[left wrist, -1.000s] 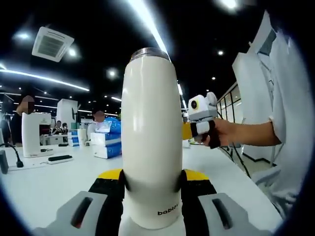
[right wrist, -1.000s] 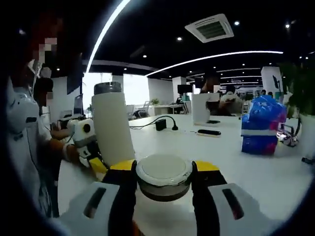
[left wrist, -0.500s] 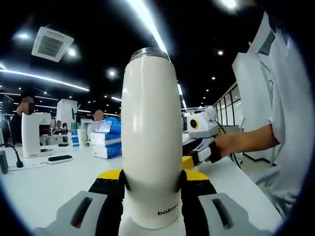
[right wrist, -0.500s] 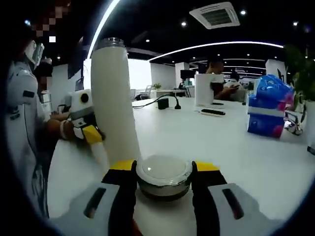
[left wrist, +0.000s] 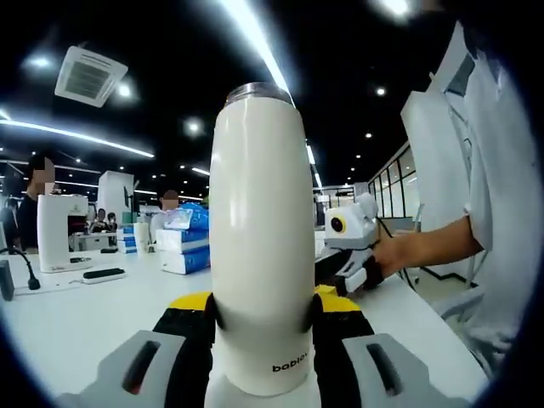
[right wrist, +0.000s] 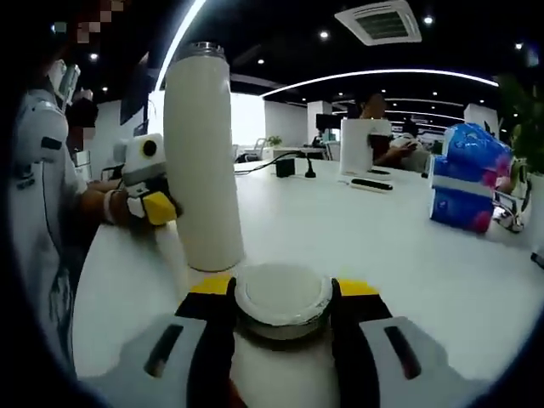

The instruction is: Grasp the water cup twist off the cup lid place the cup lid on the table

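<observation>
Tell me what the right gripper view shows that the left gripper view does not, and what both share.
Right gripper view: the cup lid gripped in the right gripper, low over the table, and the cup's base standing on it. Left gripper view: the left gripper clamping the water cup low on its body. Both: the open-topped cup, the white table, the blue packages and the opposite gripper.

Left tongs clamped, right tongs clamped, low
</observation>
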